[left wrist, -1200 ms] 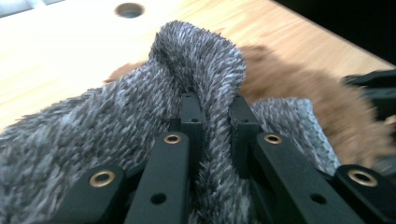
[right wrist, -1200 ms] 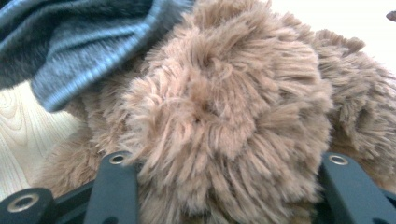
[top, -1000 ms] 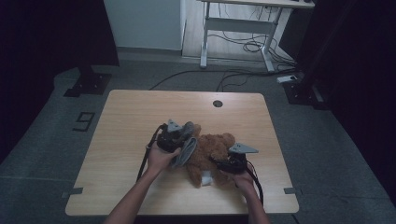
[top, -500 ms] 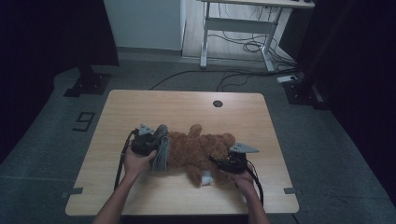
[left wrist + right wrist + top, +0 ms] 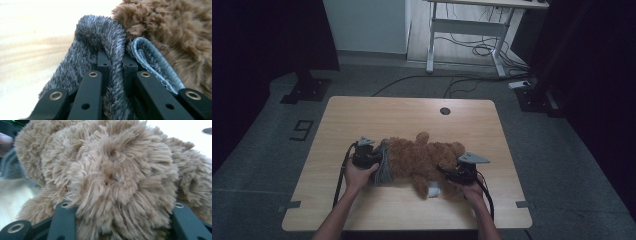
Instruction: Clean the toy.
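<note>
Dim grey floor and trailing cables surround one pale wooden table, with a small round hole at its twelve o'clock edge.

Item one: brown teddy bear, lying lengthwise across the table's near half, head toward three o'clock; one limb sticks up toward twelve.

Item two: grey fuzzy garment, bunched at the bear's nine o'clock end, touching its fur; a ribbed hem shows beside the jaws in the left gripper view.

Item three: left gripper, clamped fully on a fold of the garment, cloth squeezed between both jaws.

Item four: right gripper, at the bear's three o'clock end; its jaws have just been closing and flank a thick tuft of the bear, fur pressed against them, so we read a grip on the head.

Change noted: a second ago the left gripper stood over the bear's middle; it now sits at nine o'clock with the garment drawn along, and the bear lies stretched out; the right gripper has kept its place.

We judge the garment is coming off the bear, the right side anchoring; a further pull toward nine o'clock should free it.
</note>
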Available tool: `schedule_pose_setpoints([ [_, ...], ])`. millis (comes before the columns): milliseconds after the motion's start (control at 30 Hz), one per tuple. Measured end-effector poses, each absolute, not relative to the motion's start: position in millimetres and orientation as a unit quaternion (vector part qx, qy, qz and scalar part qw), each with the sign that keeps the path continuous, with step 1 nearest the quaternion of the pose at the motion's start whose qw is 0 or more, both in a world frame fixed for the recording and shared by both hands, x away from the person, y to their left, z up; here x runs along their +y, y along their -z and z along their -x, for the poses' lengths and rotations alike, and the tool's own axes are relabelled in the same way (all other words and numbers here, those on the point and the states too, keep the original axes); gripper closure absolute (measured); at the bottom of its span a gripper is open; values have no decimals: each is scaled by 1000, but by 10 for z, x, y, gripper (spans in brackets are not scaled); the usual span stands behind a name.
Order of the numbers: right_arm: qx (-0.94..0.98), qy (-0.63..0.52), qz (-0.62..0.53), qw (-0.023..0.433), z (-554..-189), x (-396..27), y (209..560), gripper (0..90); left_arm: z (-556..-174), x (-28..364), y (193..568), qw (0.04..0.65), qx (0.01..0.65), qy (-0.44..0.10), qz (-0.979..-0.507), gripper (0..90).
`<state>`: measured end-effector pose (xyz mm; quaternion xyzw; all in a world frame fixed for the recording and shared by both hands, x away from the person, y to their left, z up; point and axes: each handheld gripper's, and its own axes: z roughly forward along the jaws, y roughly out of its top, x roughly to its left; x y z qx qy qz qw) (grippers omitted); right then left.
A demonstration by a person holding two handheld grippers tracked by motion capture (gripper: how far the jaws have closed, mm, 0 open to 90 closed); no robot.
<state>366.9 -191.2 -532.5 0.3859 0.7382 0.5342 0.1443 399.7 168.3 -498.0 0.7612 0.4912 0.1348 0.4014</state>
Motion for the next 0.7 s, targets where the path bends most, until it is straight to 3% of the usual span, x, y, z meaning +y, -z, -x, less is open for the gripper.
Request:
schedule_pose_setpoints([
  [300, 728, -537, -394, 159, -3765, -2009, 5335, 492, -3976, 1415, 4320, 457, 438, -155, -758, 802],
  [467, 730, -538, -388, 164, -3728, -1990, 5332, 492, -3906, 836, 4071, 466, 380, -154, -784, 799],
  [700, 739, -530, -373, 183, -3634, -1945, 5312, 493, -4028, -27, 4223, 442, 349, -105, -819, 798],
])
